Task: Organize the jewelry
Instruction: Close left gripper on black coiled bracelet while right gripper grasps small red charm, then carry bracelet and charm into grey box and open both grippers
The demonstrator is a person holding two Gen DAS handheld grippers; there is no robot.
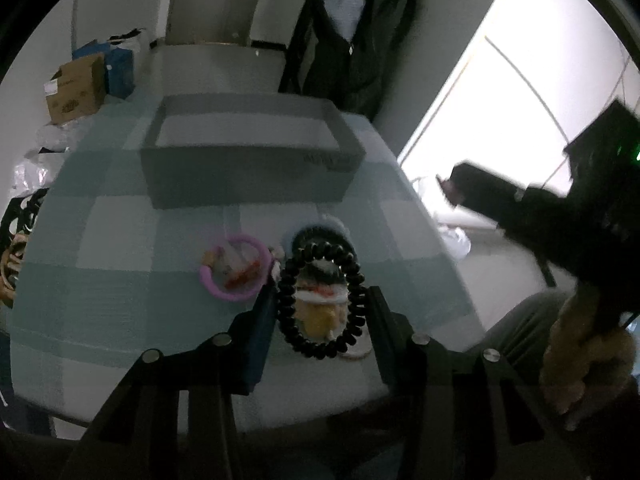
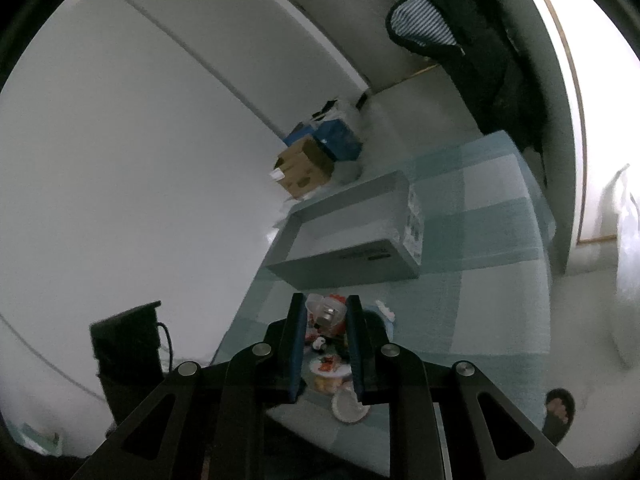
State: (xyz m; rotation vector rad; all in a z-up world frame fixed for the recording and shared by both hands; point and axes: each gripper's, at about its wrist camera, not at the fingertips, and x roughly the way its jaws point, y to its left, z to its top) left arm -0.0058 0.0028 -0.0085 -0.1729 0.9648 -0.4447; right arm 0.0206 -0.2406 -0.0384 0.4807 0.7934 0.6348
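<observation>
In the left wrist view my left gripper point(image 1: 320, 300) is shut on a black beaded bracelet point(image 1: 322, 300), held upright between its fingers above the checked tablecloth point(image 1: 120, 272). Under and behind it lies a heap of small jewelry: a purple ring bracelet point(image 1: 236, 272) and yellow, white and red pieces point(image 1: 320, 312). A grey open box point(image 1: 250, 156) stands behind the heap. My right gripper point(image 2: 326, 340) is raised above the heap, tilted; its jaws stand apart and hold nothing. It also shows in the left wrist view point(image 1: 560, 216) at the right.
A cardboard box point(image 1: 74, 90) and a blue box point(image 1: 120, 68) stand on the floor behind the table. Dark clothes point(image 1: 352, 40) hang at the back. A black device point(image 2: 128, 344) stands left of the table. A bright window lies to the right.
</observation>
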